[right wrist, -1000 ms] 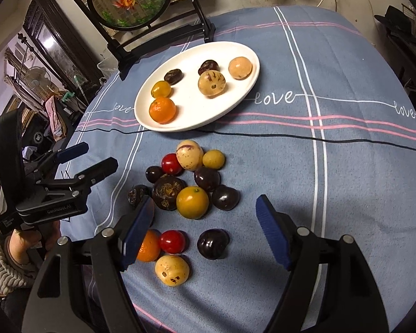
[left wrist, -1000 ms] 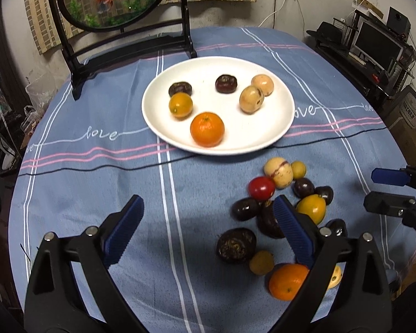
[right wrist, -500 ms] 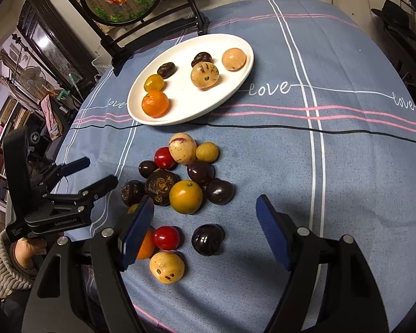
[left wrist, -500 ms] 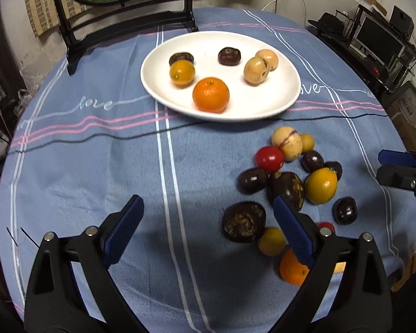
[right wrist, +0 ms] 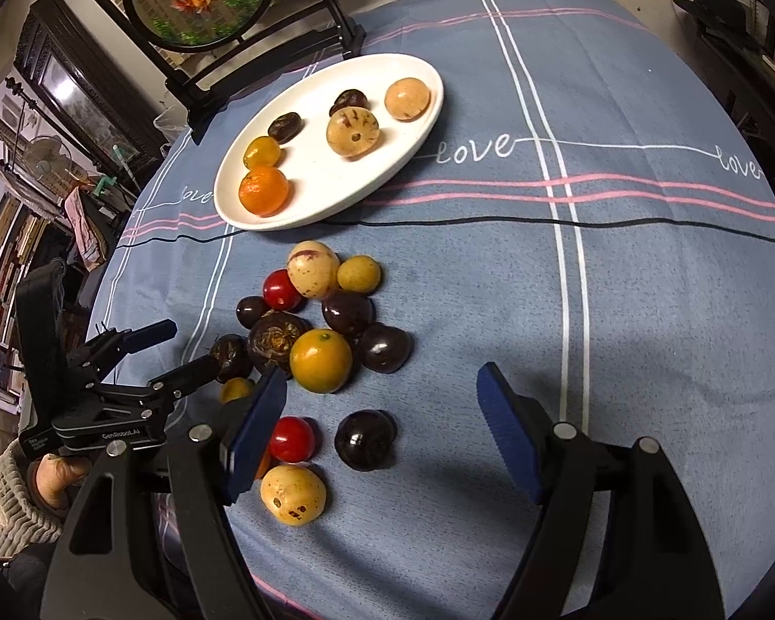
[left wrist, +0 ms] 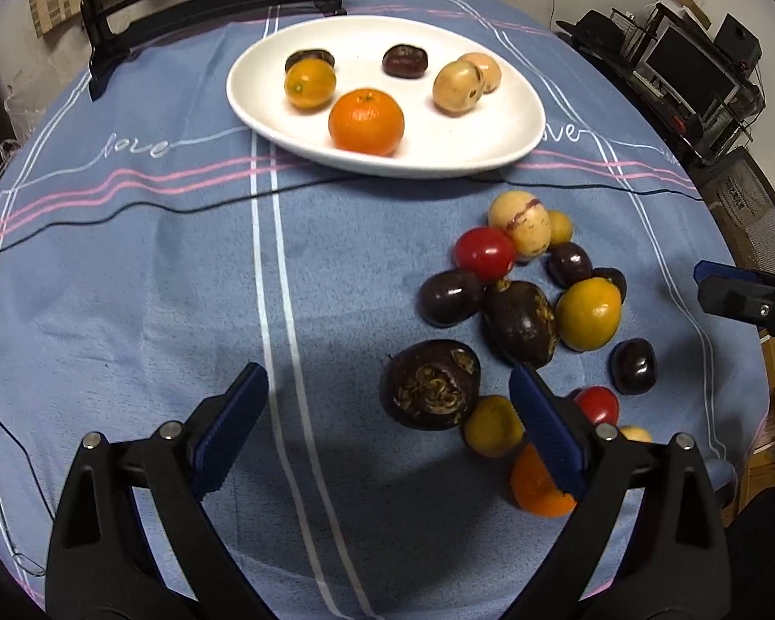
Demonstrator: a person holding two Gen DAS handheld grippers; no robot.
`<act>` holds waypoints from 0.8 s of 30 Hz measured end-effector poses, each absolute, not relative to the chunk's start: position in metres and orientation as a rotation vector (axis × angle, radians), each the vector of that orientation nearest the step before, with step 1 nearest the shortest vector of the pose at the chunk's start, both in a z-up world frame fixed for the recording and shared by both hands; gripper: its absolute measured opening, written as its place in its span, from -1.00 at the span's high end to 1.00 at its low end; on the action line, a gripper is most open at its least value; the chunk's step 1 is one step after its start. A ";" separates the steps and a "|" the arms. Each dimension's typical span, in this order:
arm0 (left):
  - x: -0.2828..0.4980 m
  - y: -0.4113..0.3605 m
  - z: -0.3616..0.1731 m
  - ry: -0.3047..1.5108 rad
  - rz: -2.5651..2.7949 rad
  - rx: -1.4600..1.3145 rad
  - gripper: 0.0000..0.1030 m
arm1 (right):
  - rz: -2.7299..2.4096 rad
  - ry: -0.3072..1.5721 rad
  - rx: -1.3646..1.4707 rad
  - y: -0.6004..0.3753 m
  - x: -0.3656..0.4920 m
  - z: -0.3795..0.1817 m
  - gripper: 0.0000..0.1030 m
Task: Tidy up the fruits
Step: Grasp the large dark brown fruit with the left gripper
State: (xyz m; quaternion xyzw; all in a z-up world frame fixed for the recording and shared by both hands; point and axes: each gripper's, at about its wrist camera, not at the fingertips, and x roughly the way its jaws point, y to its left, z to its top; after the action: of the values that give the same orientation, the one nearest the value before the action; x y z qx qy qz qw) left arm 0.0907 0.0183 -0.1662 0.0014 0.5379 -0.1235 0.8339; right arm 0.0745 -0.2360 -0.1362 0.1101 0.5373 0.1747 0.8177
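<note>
Both claws hang spread and empty over the blue tablecloth. The left gripper tilts down just beside a wrinkled dark fruit at the near edge of the loose fruits — nothing sits between its pads. The right gripper hovers above a glossy dark plum. Beyond the pile, the white plate holds six fruits, an orange among them.

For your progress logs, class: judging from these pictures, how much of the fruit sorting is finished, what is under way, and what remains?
Done: six fruits, including a round orange tangerine, lie on the white oval plate. In hand: nothing; the left tool and right tool hang open over the loose pile, near the wrinkled dark purple fruit. Left: over a dozen fruits on the blue striped tablecloth.
</note>
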 end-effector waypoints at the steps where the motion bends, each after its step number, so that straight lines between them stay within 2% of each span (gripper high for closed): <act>1: 0.092 0.018 -0.168 1.145 -0.262 0.002 -0.87 | 0.370 1.147 0.235 -0.237 0.074 -0.136 -0.49; 13: 0.097 0.014 -0.184 1.158 -0.266 0.009 -0.85 | 0.331 1.150 0.242 -0.248 0.069 -0.136 -0.49; 16: 0.098 0.020 -0.187 1.163 -0.267 -0.015 -0.74 | 0.326 1.150 0.246 -0.250 0.069 -0.135 -0.49; 21: 0.094 0.025 -0.186 1.149 -0.254 0.028 -0.36 | 0.327 1.156 0.252 -0.250 0.069 -0.137 -0.49; 24: 0.092 0.032 -0.185 1.146 -0.250 0.019 -0.34 | 0.333 1.153 0.248 -0.249 0.069 -0.136 -0.49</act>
State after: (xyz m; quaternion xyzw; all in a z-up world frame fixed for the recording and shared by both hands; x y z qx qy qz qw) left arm 0.0922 0.0320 -0.1852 0.0091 0.5405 -0.1179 0.8330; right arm 0.0690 -0.2489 -0.1357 0.1166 0.5409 0.1560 0.8182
